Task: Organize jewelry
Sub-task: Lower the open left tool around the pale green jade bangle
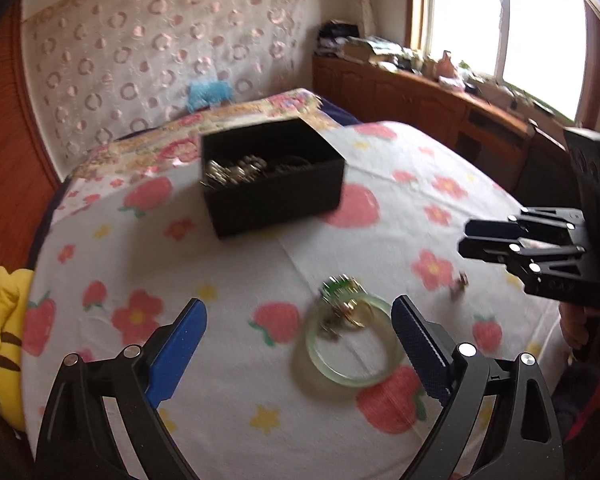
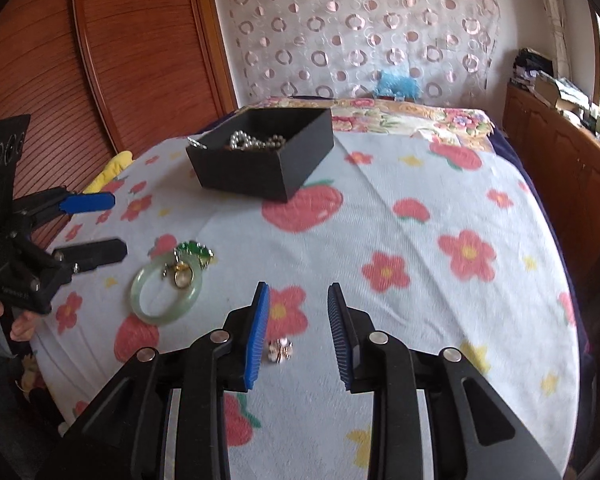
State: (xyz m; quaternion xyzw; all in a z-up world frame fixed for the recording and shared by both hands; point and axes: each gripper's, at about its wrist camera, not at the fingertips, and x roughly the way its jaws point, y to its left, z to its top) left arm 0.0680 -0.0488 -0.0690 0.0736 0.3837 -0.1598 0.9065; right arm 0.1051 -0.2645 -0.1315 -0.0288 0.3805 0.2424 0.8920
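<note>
Floral bedspread [image 2: 420,208] bears black box [image 2: 260,168]; left gripper [image 1: 300,344], right gripper [image 2: 298,332] both spread, empty.

The left wrist view is smeared by motion blur — the small cluster of jewellery [image 1: 342,308] lying on the green bangle [image 1: 350,344] is only a tangle of green and gold, and its pieces cannot be told apart. A tiny item [image 1: 460,282] near the right hand-held gripper [image 1: 466,238] is too blurred to name. In the right wrist view the little pale trinket [image 2: 279,351] between the blue pads is too small and soft to identify. The black box [image 2: 260,160] hides most of its contents behind its near wall — only some beads [image 2: 252,142] show. The clutter on the windowsill cabinet [image 1: 428,62] is unreadable, and both lower edges cut off the gripper bodies.
</note>
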